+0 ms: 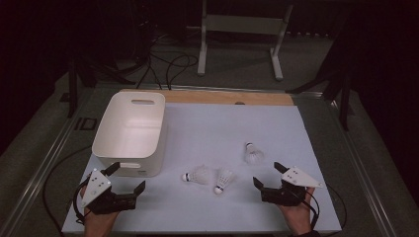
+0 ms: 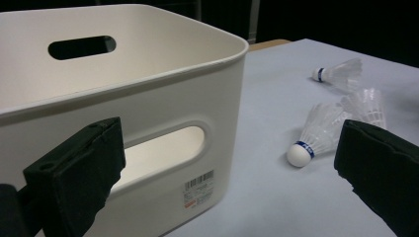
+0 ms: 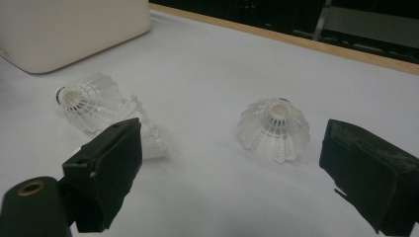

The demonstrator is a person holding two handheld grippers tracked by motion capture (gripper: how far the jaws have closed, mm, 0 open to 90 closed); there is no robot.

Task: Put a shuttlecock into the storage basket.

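Three shuttlecocks lie on the desk (image 1: pixel 207 217) — two (image 1: pixel 197 176) (image 1: pixel 224 180) beside the white bin (image 1: pixel 131 131), one (image 1: pixel 253 154) nearer the right gripper (image 1: pixel 268 177). Both grippers' fingers stand apart, empty; the left gripper (image 1: pixel 128 177) waits by the bin. Best close gently on the cork, not the skirt.

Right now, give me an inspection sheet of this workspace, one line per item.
Surface: white table top, wooden strip along the far edge.
Job's things: three shuttlecocks lie on the table: left one, middle one, right one set apart. White bin at far left, nothing seen inside.
Clutter: nothing seen.
Grippers: left claw open, near the bin's front; right claw open, facing the shuttlecocks; neither holds anything.
Cables: one trails from each claw; more black cables on the floor beyond the table.
Surroundings: dark room, a white stand behind the table.
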